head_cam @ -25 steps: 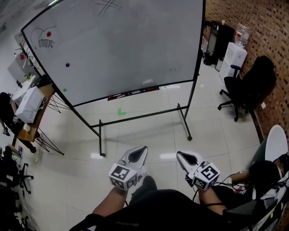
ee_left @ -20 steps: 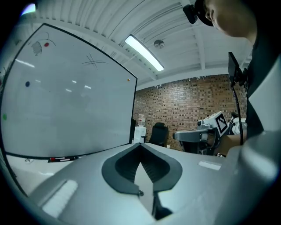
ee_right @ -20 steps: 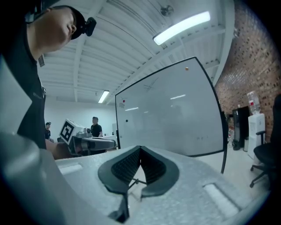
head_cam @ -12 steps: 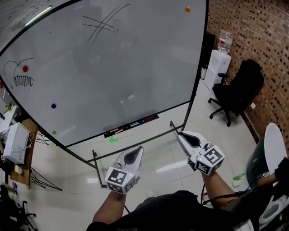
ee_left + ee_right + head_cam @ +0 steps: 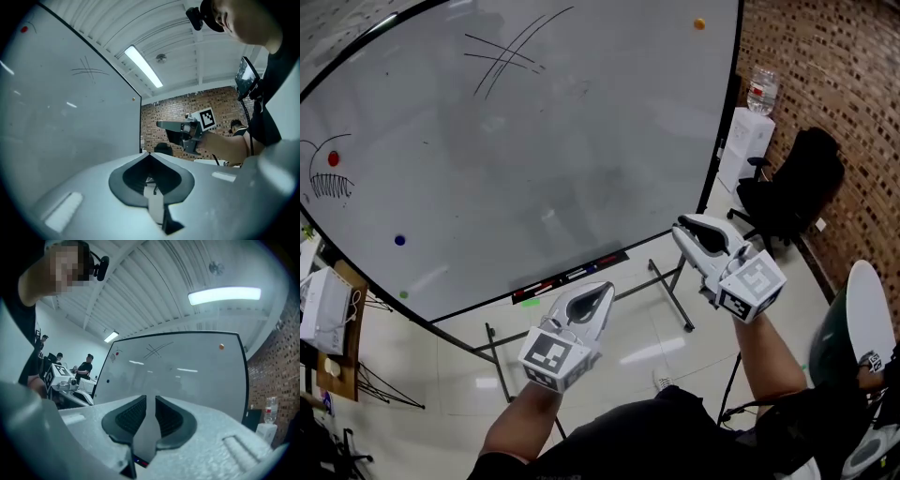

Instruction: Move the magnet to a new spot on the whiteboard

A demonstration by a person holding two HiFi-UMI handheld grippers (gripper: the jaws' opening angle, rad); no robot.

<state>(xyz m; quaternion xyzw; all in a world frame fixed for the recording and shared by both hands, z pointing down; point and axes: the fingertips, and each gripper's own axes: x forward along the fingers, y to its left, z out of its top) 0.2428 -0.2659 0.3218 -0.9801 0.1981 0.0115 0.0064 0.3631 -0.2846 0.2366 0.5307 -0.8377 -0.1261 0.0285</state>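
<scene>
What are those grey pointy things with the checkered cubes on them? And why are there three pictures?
A person holds a grey claw tool in each hand: the left claw and the right claw. The patterned cubes are part of them. One picture comes from a camera on the person's head, looking down. The other two come from cameras riding on each claw. Ahead stands a big white whiteboard carrying a small round orange magnet, a red magnet, a blue magnet and a green magnet. Nothing is held. The left claw is shut; the right claw has just been opening a little, empty.
</scene>
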